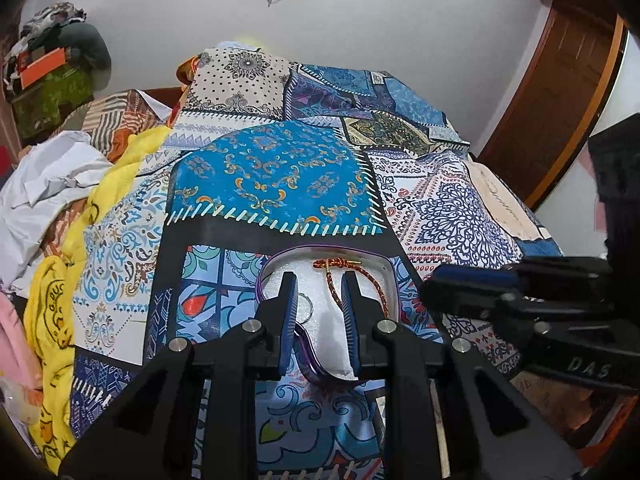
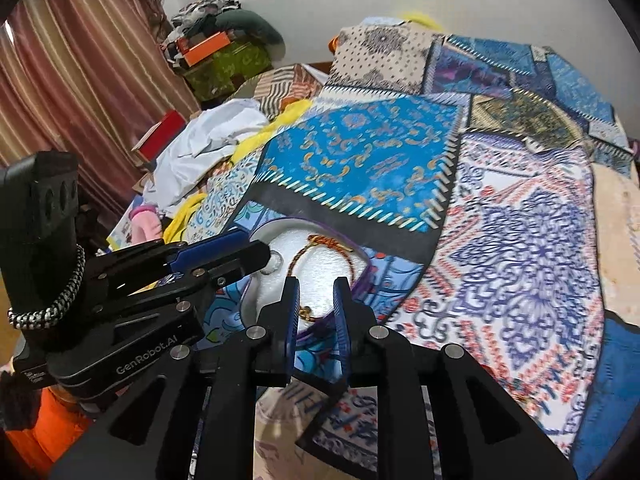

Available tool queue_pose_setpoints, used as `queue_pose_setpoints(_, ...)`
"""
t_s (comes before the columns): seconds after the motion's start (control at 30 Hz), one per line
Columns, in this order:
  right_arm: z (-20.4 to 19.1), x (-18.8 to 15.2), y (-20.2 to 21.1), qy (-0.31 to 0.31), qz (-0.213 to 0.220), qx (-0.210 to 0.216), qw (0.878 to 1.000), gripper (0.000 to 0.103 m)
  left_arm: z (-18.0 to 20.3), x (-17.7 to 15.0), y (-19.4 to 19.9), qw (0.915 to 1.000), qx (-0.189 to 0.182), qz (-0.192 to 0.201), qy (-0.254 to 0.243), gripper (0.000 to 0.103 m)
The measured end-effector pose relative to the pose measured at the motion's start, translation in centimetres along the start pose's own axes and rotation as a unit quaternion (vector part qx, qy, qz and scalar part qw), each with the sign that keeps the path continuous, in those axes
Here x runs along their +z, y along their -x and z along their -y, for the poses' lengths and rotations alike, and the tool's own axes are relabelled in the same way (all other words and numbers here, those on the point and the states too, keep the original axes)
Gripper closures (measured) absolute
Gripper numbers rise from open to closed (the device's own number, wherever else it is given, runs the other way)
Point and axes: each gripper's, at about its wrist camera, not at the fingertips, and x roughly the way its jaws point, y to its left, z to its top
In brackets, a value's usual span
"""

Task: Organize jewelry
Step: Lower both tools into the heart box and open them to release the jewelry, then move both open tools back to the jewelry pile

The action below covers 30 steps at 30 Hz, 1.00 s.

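A jewelry box (image 1: 276, 272) with a purple rim and white foam lining lies open on the patchwork bedspread. A red and gold braided bracelet (image 1: 334, 270) lies on its foam. My left gripper (image 1: 319, 278) straddles the box's near corner, its pads against the rim, shut on it. From the right wrist view, that left gripper (image 2: 260, 250) comes in over the box's (image 2: 316, 264) left edge. My right gripper (image 2: 316, 282) stands open over the near rim. The bracelet's (image 2: 296, 264) gold end beads lie loose between its fingers. The right gripper's tip (image 1: 430, 286) is beside the box's right side.
The patchwork bedspread (image 1: 280, 176) covers the whole bed. Yellow cloth (image 1: 116, 184) and crumpled white cloth (image 1: 48, 184) are heaped along the left side. A pile of clothes and boxes (image 2: 216, 48) stands by the striped curtain (image 2: 80, 60). A wooden door (image 1: 560, 88) is at the right.
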Motion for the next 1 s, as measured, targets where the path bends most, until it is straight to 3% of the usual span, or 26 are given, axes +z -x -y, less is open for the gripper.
queue_pose_setpoints(0.23,0.1,-0.1,1.9,0.005,0.020,-0.022,1.000,0.087,1.2,0.2,2.2,0.9996,0.016,0.020,-0.013,0.081)
queue_pose_setpoints(0.33,0.0,-0.3,3.2,0.009,0.036,-0.030,0.999,0.086,1.7,0.3,3.6,0.9989,0.025,0.034,-0.019,0.073)
queue_pose_setpoints(0.4,-0.1,-0.4,3.9,0.012,0.047,-0.038,0.998,0.079,2.0,0.3,4.6,0.9983,0.031,0.044,-0.021,0.068)
queue_pose_setpoints(0.47,-0.3,-0.6,4.9,0.016,0.066,-0.052,0.996,0.062,2.4,0.2,5.5,0.9977,0.035,0.053,-0.024,0.066)
queue_pose_setpoints(0.53,-0.6,-0.8,6.0,0.022,0.089,-0.064,0.994,0.056,2.9,0.2,6.3,0.9971,0.041,0.059,-0.026,0.060)
queue_pose_setpoints(0.63,-0.7,-0.9,7.2,0.025,0.105,-0.072,0.992,0.055,3.6,0.0,7.4,0.9959,0.047,0.071,-0.032,0.055)
queue_pose_setpoints(1.0,1.3,-2.5,11.6,0.004,0.149,-0.102,0.984,0.055,7.5,-0.1,8.8,0.9944,0.025,0.083,-0.061,0.051)
